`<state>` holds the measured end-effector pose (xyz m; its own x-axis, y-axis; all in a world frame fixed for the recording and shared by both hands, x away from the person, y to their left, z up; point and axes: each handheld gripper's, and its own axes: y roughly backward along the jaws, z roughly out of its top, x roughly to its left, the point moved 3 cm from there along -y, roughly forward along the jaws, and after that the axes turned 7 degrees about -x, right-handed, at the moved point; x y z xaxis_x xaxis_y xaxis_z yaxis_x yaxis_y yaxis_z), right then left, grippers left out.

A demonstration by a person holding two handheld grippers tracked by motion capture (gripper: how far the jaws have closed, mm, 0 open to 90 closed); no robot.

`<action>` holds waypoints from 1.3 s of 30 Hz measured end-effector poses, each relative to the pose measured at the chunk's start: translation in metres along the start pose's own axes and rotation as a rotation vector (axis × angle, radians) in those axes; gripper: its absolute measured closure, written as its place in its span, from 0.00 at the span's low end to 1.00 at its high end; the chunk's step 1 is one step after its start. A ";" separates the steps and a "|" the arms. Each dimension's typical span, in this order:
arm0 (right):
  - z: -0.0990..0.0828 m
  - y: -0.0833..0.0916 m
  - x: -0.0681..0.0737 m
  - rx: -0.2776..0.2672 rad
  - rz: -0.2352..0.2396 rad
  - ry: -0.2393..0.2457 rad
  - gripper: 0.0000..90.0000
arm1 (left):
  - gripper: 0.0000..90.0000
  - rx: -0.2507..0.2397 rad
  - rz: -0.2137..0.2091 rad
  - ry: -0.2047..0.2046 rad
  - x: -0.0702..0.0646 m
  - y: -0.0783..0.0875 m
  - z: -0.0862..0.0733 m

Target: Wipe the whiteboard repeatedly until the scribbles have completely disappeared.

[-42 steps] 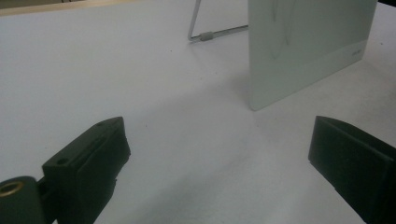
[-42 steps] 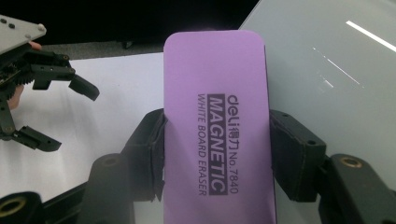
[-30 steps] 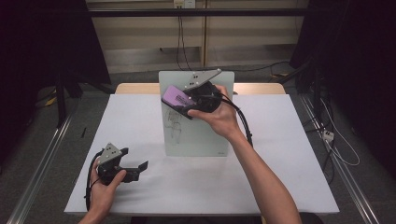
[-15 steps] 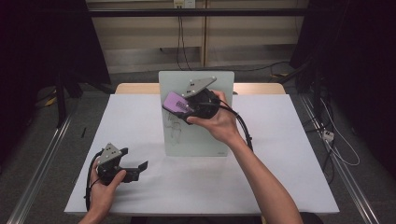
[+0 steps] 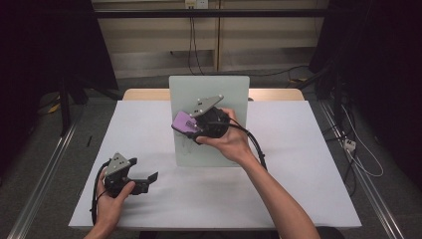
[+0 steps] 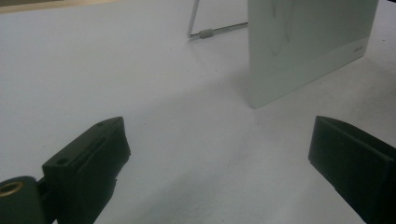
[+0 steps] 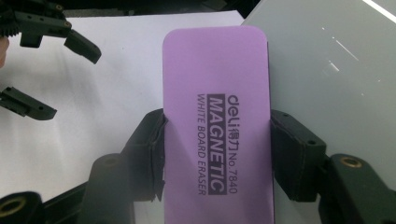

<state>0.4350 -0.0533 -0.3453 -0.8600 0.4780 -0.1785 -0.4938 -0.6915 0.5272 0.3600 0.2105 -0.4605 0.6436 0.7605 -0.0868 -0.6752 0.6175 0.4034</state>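
Observation:
A small whiteboard [image 5: 209,94] stands upright on a wire stand at the middle of the white table, with faint pen marks low on its face [image 6: 280,28]. My right gripper [image 5: 191,130] is shut on a purple whiteboard eraser [image 5: 183,122] and holds it against the left part of the board. In the right gripper view both pads squeeze the eraser [image 7: 217,93] by its long sides, beside the board's surface [image 7: 327,56]. My left gripper [image 5: 147,180] rests low at the front left of the table, its jaws wide open with nothing between them [image 6: 219,154].
The white table [image 5: 308,164] has a wooden edge [image 5: 144,93] at the back. The board's wire stand [image 6: 210,32] shows behind it. Cables trail from both grippers. Dark floor and metal rails [image 5: 45,174] flank the table.
My right gripper has slid the eraser downward along the board's face. The left gripper has stayed where it was.

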 end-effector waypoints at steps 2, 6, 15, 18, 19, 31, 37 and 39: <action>-0.003 -0.003 0.003 0.008 0.010 0.000 0.47 | 0.05 0.000 0.000 0.001 0.000 0.000 0.000; -0.006 -0.005 0.005 0.005 0.019 -0.010 0.47 | 0.05 0.000 0.001 0.001 0.000 0.000 0.000; 0.008 0.010 -0.008 -0.033 -0.022 -0.019 0.47 | 0.05 -0.007 0.003 0.002 0.002 0.002 0.001; 0.015 0.020 -0.017 -0.053 -0.054 -0.020 0.47 | 0.05 -0.008 0.003 0.002 0.002 0.002 0.001; 0.018 0.025 -0.021 -0.064 -0.073 -0.022 0.47 | 0.05 -0.008 0.004 0.002 0.002 0.002 0.001; 0.015 0.013 -0.011 -0.063 -0.076 -0.012 0.47 | 0.05 -0.001 0.001 -0.002 0.001 0.001 0.001; 0.006 -0.005 0.004 -0.037 -0.047 -0.003 0.47 | 0.05 -0.003 0.000 -0.001 0.001 0.001 0.001; 0.001 -0.014 0.012 -0.014 -0.025 0.002 0.47 | 0.05 -0.002 0.000 -0.004 0.001 0.001 0.001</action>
<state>0.4318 -0.0372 -0.3536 -0.8478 0.4940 -0.1930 -0.5166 -0.6869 0.5112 0.3601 0.2114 -0.4596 0.6447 0.7599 -0.0831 -0.6761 0.6176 0.4018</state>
